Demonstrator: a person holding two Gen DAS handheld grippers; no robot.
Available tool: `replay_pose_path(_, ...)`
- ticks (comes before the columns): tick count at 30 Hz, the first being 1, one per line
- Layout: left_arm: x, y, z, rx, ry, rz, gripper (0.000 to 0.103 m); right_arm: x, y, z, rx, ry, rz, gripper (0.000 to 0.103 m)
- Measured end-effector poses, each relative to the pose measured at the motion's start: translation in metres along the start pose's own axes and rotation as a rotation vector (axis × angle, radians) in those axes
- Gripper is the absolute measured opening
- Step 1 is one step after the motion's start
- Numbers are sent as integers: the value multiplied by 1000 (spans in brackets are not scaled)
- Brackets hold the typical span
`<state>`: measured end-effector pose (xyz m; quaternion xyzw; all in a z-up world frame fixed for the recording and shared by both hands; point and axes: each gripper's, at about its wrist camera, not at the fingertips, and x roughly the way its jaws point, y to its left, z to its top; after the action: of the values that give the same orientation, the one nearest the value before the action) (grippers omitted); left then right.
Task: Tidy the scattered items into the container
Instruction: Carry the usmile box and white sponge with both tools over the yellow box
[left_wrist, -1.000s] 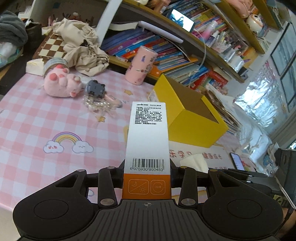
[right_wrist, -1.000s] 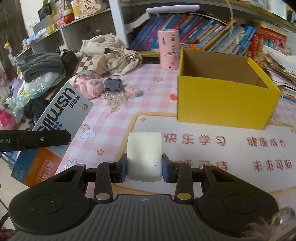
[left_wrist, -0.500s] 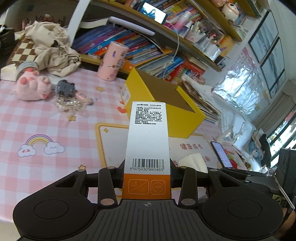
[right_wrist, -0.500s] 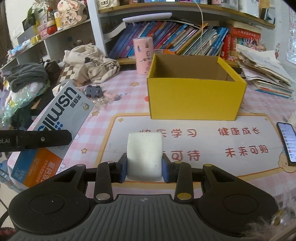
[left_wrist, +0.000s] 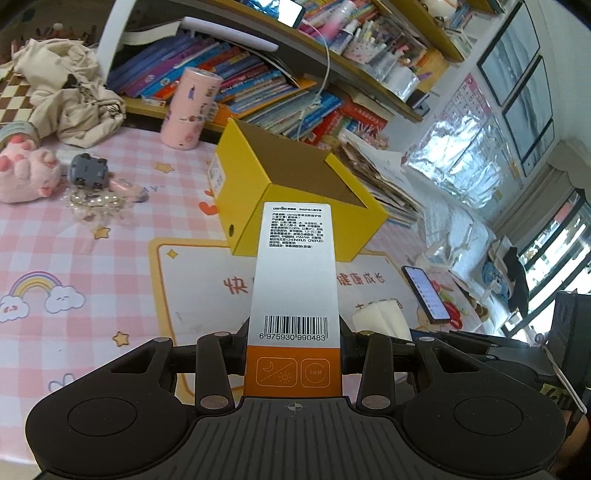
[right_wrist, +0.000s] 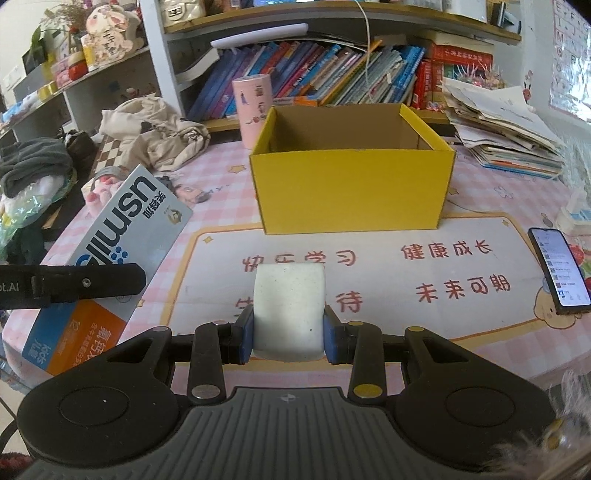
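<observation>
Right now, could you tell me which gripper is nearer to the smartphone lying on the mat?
Right. The right gripper, holding the white sponge, sits just left of the smartphone; the left gripper, clamping the toothpaste box, is farther left, beyond it.

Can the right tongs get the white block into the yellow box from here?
Probably yes. The right tongs are shut on the white block, and the yellow box sits straight ahead with its top open. Only bare mat lies between them. The block would need lifting over the front wall.
</observation>
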<state>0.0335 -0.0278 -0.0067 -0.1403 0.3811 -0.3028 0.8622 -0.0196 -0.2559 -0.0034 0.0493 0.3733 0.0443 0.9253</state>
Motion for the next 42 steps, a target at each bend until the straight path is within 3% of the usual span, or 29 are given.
replay_pose_path(16, 58, -28, 22, 27, 63, 11, 38, 25, -57, 20, 40, 37, -33, 33)
replay_pose_path(24, 89, -51, 36, 67, 62, -3, 38, 34, -83, 40, -13, 25, -54, 33)
replay_pose_path(33, 106, -72, 68, 70, -26, 0, 38, 37, -108, 76, -107, -69, -29, 33)
replay_pose_path(42, 114, -88, 112, 54, -126, 52, 38, 51, -125, 131, -137, -164, 79, 33)
